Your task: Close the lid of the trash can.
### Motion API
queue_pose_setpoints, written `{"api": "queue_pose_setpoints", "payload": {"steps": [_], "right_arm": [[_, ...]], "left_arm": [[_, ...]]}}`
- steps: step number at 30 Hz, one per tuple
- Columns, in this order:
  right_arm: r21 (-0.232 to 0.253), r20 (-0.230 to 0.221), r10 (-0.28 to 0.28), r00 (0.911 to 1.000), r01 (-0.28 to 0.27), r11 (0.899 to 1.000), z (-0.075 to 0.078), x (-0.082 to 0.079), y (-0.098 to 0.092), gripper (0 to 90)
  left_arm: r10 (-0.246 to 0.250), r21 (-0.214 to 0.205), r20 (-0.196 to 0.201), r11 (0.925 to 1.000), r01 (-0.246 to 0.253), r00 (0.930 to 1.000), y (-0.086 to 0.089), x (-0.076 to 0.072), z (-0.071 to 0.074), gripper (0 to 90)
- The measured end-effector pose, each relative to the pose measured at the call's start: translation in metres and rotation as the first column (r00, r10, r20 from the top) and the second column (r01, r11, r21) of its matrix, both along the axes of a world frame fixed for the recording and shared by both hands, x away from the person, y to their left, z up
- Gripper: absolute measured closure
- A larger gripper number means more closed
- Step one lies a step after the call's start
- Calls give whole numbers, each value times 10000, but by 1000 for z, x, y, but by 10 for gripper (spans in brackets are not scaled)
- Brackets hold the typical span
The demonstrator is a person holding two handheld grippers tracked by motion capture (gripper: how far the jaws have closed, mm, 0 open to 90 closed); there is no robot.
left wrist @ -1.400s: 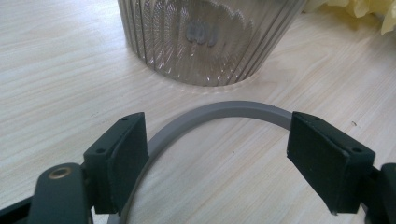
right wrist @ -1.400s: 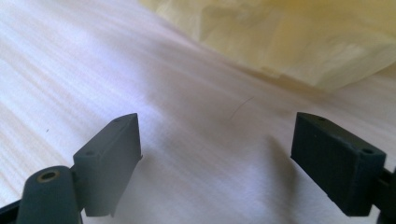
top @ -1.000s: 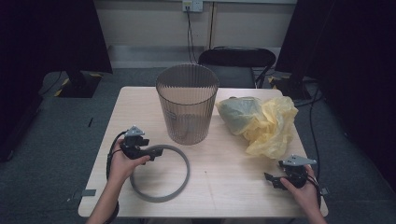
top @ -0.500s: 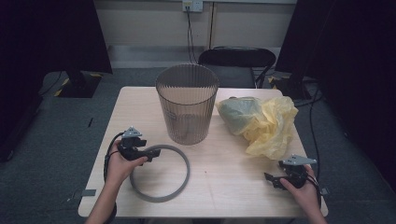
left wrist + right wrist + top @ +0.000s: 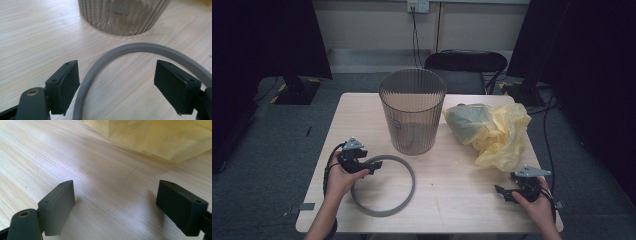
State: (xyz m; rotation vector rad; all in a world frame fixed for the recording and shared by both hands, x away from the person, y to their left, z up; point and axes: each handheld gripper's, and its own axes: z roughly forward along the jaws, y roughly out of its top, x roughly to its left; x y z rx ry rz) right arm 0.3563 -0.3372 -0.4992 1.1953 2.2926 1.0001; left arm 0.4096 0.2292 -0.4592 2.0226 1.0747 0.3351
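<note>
On the pale wooden table (image 5: 447, 200), little is changed from a second earlier: the left gripper (image 5: 374, 165) is seen marginally lower and nearer the table's front edge than before, while the right gripper (image 5: 501, 192) has been kept where it was. The left gripper's jaws are held wide apart, with the rim of the grey ring (image 5: 384, 212) passing between them, untouched by either pad; the ring is laid flat at about 7 o'clock from the ribbed translucent bin (image 5: 412, 117), which is stood upright near the table's middle. A small embossed mark is glimpsed on the bin's wall in the left gripper view, but it cannot be read. At 3 o'clock from the bin, a crumpled yellow plastic bag (image 5: 497, 135) is left lying. At the table's 5 o'clock corner, the right gripper's jaws are spread wide over bare wood, nothing held.
</note>
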Motion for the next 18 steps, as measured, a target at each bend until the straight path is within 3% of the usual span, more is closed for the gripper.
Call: {"api": "queue_pose_setpoints", "payload": {"steps": [2,5,10,18], "right_arm": [[0,0,0,10000,0,10000,0,0,0,144],[2,0,-2,10000,2,10000,0,0,0,144],[1,0,-2,10000,2,10000,0,0,0,144],[1,0,-8,10000,8,10000,0,0,0,145]], "left_arm": [[40,-13,-14,10000,-40,10000,2,1,-3,201],[55,428,-22,9991,-54,10000,4,2,-8,197],[96,677,-7,9977,-95,10000,7,3,-14,202],[77,746,75,9972,-82,9999,7,5,-21,215]]}}
